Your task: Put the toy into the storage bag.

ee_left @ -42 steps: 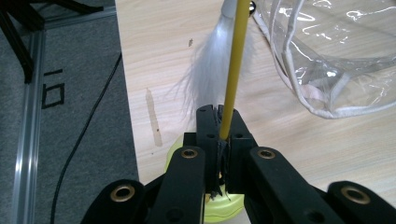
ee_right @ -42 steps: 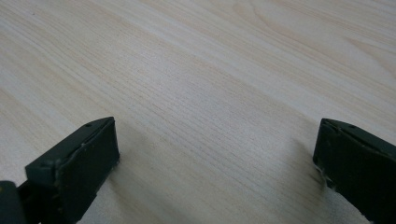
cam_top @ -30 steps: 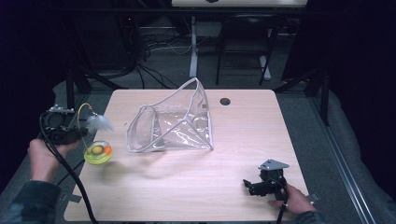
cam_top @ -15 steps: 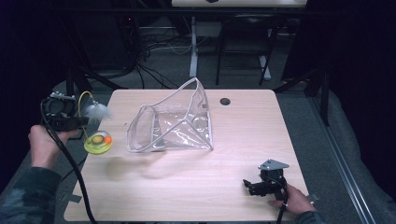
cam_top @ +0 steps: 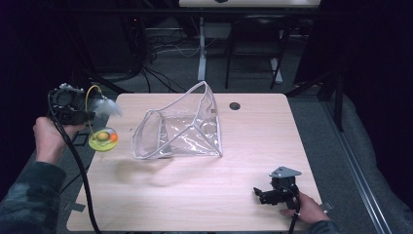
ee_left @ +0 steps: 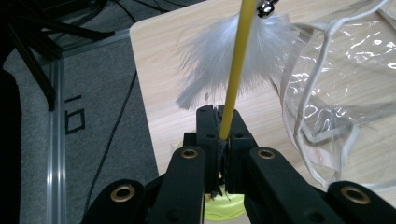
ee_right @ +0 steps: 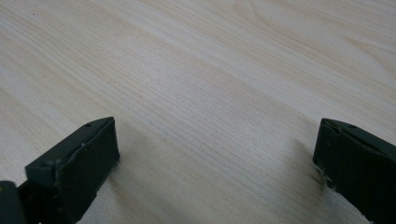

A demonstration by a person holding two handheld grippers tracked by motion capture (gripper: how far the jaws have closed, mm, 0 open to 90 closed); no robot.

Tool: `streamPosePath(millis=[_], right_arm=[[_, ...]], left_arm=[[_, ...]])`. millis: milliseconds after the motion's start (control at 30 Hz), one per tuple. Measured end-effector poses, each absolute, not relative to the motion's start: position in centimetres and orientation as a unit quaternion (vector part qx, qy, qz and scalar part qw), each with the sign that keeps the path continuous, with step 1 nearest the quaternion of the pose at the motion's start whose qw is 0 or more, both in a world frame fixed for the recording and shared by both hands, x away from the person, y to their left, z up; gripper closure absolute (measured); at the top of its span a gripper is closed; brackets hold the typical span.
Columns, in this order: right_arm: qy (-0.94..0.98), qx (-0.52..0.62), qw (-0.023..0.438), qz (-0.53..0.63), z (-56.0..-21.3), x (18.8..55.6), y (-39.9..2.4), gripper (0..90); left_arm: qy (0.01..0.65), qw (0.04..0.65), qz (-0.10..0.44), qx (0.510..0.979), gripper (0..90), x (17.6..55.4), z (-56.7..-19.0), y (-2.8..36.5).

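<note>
A cat toy with a yellow wand (ee_left: 236, 65), white feather (ee_left: 219, 56) and yellow-green round base (cam_top: 103, 139) hangs at the table's left edge. My left gripper (cam_top: 87, 116) is shut on the wand, seen up close in the left gripper view (ee_left: 218, 122). A clear plastic bag (cam_top: 181, 127) with white trim lies open near the middle of the table, its edge in the left gripper view too (ee_left: 345, 79). My right gripper (cam_top: 261, 194) rests low on the table near the front right; its jaws stand wide apart (ee_right: 217, 158) over bare wood.
The wooden table (cam_top: 253, 146) has a round black cable hole (cam_top: 235, 106) at the back. Cables and chair legs lie on the floor behind. A metal rail (ee_left: 57, 116) runs along the floor left of the table.
My left gripper has lifted and drawn back to the left with the toy; the feather now sits higher and the base hangs at the table's left edge. The right gripper is still.
</note>
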State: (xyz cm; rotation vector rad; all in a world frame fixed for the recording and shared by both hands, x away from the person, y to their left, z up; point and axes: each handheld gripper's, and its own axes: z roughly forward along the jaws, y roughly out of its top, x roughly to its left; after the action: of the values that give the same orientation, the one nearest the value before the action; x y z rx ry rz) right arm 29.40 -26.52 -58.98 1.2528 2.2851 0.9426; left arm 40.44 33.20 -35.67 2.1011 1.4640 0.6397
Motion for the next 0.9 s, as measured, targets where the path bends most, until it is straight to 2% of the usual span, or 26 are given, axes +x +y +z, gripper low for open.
streamPosePath(millis=[900], right_arm=[[0.811,0.444,0.184,0.334,-59.0,29.4,-26.5,0.0]], left_arm=[[0.535,0.26,0.243,0.766,87.7,43.5,-33.1,31.6]])
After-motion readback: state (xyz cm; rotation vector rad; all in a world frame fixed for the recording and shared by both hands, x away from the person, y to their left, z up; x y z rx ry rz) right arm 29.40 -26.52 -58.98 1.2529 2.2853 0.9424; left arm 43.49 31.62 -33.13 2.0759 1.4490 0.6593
